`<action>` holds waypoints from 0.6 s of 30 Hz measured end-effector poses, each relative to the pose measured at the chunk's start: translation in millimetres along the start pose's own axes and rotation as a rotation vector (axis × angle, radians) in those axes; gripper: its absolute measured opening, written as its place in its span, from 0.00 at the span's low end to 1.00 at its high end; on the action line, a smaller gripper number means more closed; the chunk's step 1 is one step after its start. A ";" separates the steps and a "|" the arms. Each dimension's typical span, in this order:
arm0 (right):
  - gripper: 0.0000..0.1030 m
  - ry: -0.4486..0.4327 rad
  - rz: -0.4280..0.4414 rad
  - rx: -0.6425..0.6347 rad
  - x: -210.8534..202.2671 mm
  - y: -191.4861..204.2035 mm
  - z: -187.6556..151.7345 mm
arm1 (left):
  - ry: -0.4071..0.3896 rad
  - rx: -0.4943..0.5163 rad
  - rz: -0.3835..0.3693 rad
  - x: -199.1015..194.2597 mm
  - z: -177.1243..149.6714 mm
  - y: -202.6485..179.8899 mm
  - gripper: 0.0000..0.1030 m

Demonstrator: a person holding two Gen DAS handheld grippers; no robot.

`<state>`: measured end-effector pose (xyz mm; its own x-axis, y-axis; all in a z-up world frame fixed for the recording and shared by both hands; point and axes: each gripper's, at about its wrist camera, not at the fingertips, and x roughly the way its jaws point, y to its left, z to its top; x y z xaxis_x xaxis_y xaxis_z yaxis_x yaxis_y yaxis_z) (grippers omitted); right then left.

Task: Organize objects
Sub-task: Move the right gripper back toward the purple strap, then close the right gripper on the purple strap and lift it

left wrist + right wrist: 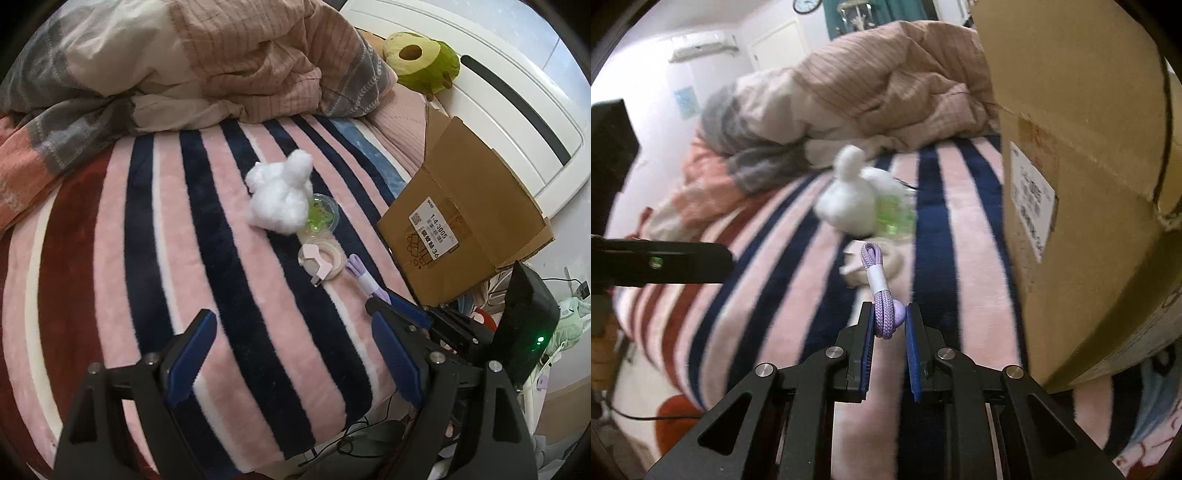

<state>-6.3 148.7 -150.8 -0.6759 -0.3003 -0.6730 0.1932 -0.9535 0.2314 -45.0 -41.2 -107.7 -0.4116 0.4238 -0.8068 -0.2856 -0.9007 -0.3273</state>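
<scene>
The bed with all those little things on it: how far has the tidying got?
Nothing looks put away yet; whether the cardboard box holds anything cannot be seen. In hand: the right gripper is shut on the purple cable bundle. The left gripper hangs open over the striped blanket. Left on the blanket: the white cotton fluff, the clear green cup and the tape roll.

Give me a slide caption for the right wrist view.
Right gripper pinches a bundled purple cord over the striped blanket, beside a cardboard box.
</scene>
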 end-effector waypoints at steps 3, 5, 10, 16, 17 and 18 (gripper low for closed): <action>0.11 -0.008 0.025 -0.019 -3.7 5.7 0.9 | -0.004 -0.009 -0.008 -2.3 -2.4 2.8 0.82; 0.11 -0.008 0.038 -0.022 -5.5 9.1 0.5 | -0.003 -0.009 -0.011 -2.3 -3.4 3.4 0.82; 0.11 -0.026 0.120 -0.074 -14.5 25.0 3.4 | -0.005 -0.011 -0.026 -5.4 -4.0 1.3 0.82; 0.11 -0.032 0.282 -0.155 -32.1 46.9 16.3 | -0.041 -0.014 -0.068 -22.2 -2.6 -6.0 0.81; 0.11 -0.036 0.300 -0.165 -35.2 48.9 17.8 | -0.052 -0.018 -0.079 -26.3 -2.4 -7.2 0.81; 0.11 -0.042 0.316 -0.179 -38.6 51.4 20.5 | -0.060 -0.022 -0.087 -29.3 -1.8 -8.2 0.79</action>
<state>15.1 111.8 -98.5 -0.5907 -0.5827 -0.5581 0.5158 -0.8046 0.2942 -29.1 -46.4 -82.2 -0.4371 0.5047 -0.7445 -0.3040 -0.8619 -0.4059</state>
